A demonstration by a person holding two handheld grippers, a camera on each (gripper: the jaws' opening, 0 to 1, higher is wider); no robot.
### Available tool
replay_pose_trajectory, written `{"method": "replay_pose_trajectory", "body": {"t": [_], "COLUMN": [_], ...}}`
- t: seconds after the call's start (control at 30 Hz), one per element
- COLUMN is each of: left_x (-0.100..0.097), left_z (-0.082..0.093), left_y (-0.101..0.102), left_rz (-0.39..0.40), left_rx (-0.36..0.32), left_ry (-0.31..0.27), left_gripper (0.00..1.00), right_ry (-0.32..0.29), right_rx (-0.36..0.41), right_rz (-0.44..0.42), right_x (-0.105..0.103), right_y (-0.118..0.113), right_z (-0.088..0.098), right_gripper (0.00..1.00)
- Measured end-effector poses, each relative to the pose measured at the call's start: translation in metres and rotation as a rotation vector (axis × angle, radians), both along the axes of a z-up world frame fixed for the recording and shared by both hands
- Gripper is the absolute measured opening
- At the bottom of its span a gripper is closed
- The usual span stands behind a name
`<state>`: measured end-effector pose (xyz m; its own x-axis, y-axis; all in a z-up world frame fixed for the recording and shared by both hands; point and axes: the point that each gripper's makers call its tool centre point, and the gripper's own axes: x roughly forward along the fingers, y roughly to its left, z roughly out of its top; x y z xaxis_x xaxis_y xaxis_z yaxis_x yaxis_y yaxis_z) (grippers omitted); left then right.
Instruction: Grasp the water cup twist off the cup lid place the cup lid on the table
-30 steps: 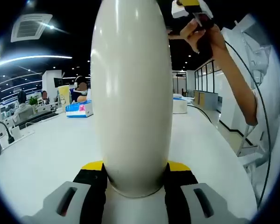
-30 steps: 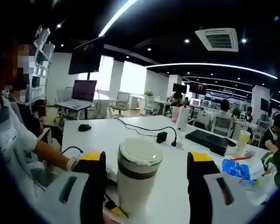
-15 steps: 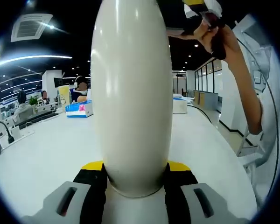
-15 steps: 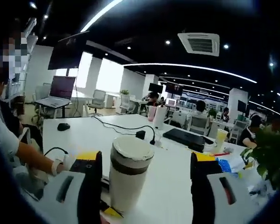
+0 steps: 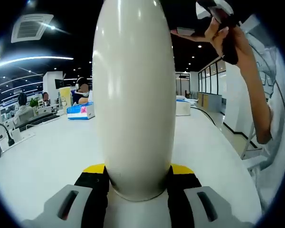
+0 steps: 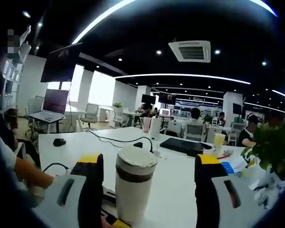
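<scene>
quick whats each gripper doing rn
Left gripper: shut on the tall cream-white water cup.
Right gripper: open, jaws wide either side of the cup's white lid, not touching.

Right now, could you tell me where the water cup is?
The water cup stands upright on the white table, between the right gripper's open fingers in the right gripper view; the left gripper clamps its base.

Laptop (image 6: 186, 146), mouse (image 6: 59, 141), plant (image 6: 270, 146)
</scene>
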<state>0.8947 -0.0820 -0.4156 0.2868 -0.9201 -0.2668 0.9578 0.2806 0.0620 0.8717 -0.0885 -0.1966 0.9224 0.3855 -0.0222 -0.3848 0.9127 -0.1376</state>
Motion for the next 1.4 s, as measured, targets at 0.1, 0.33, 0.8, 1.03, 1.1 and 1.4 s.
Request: {"method": "replay_pose_trajectory", "body": {"t": [0.1,0.33,0.8,1.03,1.1,1.4], "left_x": [0.000,0.000,-0.001,0.000,0.000,0.000], "left_z": [0.000,0.000,0.000,0.001,0.001,0.000], "left_y": [0.000,0.000,0.000,0.000,0.001,0.001], "left_rz": [0.000,-0.001,0.000,0.000,0.000,0.000], "left_rx": [0.000,-0.001,0.000,0.000,0.000,0.000], "left_ry": [0.000,0.001,-0.002,-0.002,-0.002,-0.001], "left_gripper": [0.50,0.50,0.50,0.50,0.50,0.50], "right_ry": [0.007,0.000,-0.040,-0.042,-0.040,-0.046], "right_rx": [0.014,-0.031,-0.023,-0.019,-0.014,-0.004], "right_rz": [-0.012,-0.043,-0.044,-0.061,-0.065,-0.074], "right_x": [-0.002,-0.003,-0.001,0.003,0.003,0.001], "right_y": [0.002,0.007,0.018,0.014,0.013,0.008], "right_z": [-0.004,-0.010,-0.002,-0.003,-0.003,-0.002], "right_gripper": [0.80,0.82,0.85,0.85,0.85,0.88]}}
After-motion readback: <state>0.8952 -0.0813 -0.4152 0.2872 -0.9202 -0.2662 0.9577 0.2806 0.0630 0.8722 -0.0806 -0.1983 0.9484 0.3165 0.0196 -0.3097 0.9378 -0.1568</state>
